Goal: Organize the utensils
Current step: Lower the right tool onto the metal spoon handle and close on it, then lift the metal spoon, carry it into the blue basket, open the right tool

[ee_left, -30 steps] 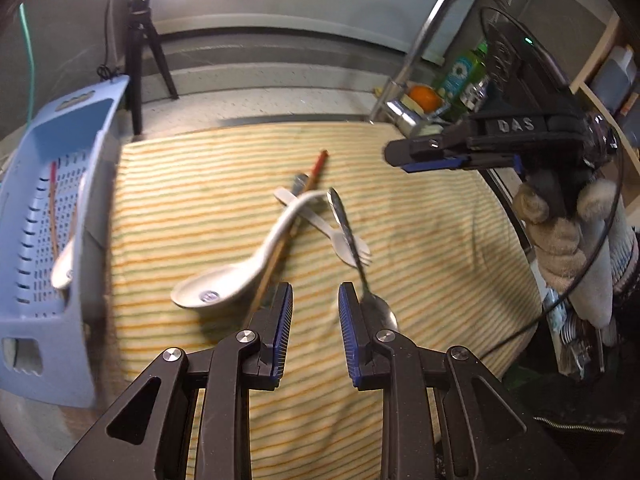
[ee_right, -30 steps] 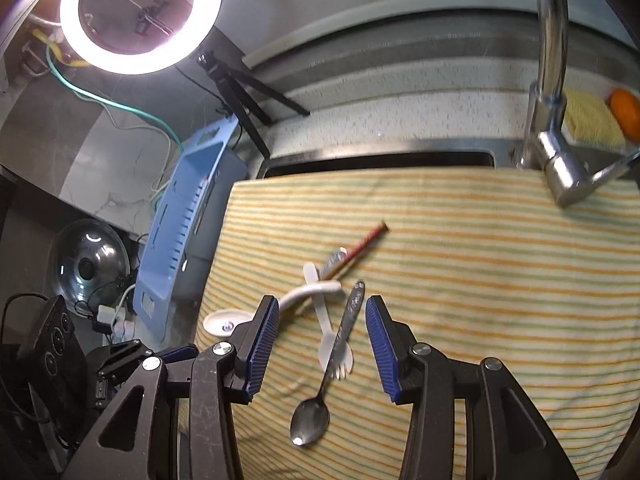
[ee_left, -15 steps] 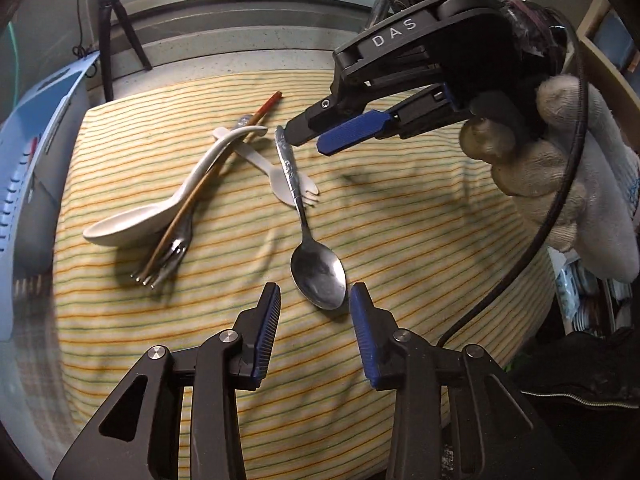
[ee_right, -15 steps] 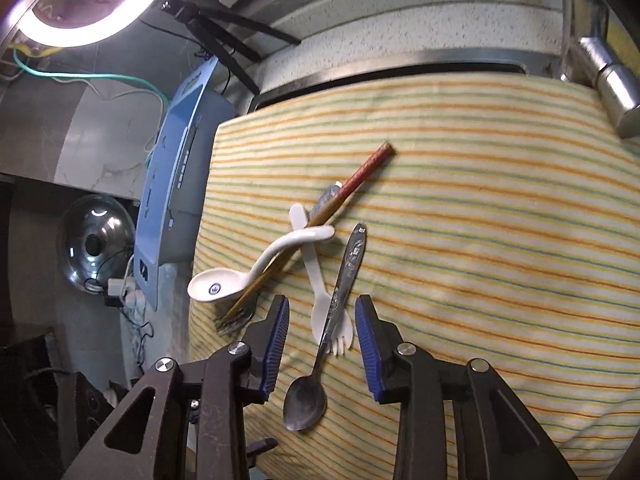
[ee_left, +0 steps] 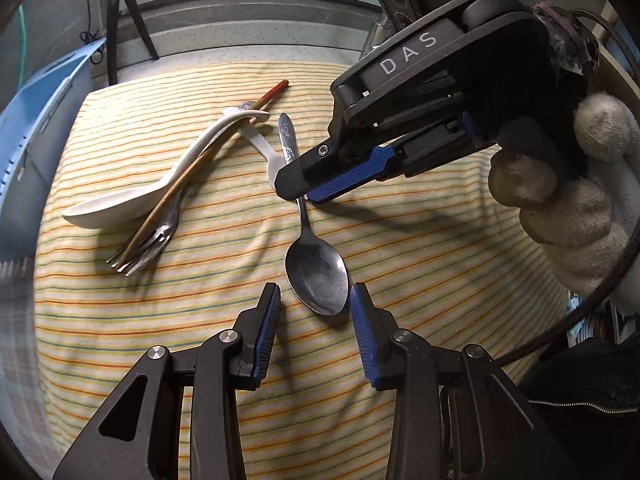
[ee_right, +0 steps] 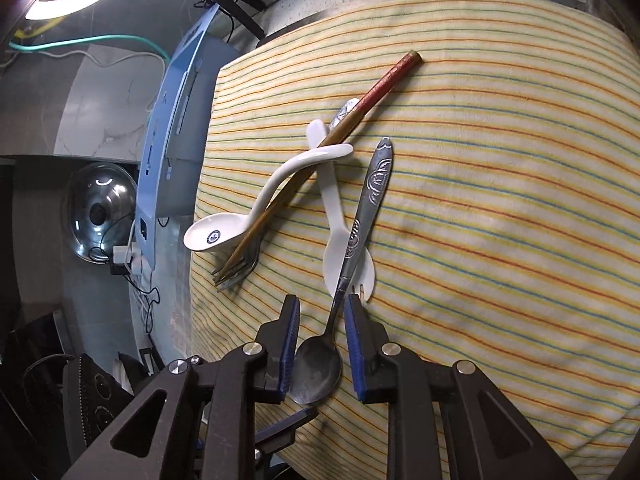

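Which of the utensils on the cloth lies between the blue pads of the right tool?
The metal spoon with the embossed handle: its neck runs between the closing right tool, while the other utensils lie clear.

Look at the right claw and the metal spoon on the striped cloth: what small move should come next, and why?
Probably finish closing. The right claw straddles the metal spoon at its thin neck, pads either side with gaps showing, and it is closing already. The spoon lies across the white plastic fork, so a firm pinch should come before lifting.

White raised letters "DAS" stood on the black plastic body of the right gripper (ee_left: pixel 308 194).
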A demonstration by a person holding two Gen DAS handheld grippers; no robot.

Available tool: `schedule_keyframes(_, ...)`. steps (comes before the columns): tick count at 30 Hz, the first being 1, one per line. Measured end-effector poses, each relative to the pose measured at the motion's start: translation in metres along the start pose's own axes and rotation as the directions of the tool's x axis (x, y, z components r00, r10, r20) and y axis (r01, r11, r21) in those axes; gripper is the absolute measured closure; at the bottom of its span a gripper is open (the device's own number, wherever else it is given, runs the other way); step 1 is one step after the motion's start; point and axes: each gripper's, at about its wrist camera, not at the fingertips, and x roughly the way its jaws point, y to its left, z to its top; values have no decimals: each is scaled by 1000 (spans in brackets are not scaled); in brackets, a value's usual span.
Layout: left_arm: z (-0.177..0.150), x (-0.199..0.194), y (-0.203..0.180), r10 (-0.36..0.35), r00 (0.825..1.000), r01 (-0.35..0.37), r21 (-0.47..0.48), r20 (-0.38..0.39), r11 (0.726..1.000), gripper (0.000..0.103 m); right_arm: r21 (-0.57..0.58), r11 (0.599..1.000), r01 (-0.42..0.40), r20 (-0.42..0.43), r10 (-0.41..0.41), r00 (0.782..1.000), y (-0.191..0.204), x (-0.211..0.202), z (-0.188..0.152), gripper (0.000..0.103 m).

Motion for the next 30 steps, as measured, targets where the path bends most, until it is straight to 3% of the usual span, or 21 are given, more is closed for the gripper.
schedule_keyframes(17,-17,-6,-11,9,998,-12,36,68,999,74,51,997,60,-23,-59,998,4,14,0,89)
schedule_keyframes(20,-17,-8,-9,2,998,-5,32,67,999,74,49,996,79,-18,-78,997,4,15,0,96)
schedule_keyframes(30,-10,-19,-8,-42,996,40,26,81,999,74,76,996,47,3,-48,999,5,0,-8,97)
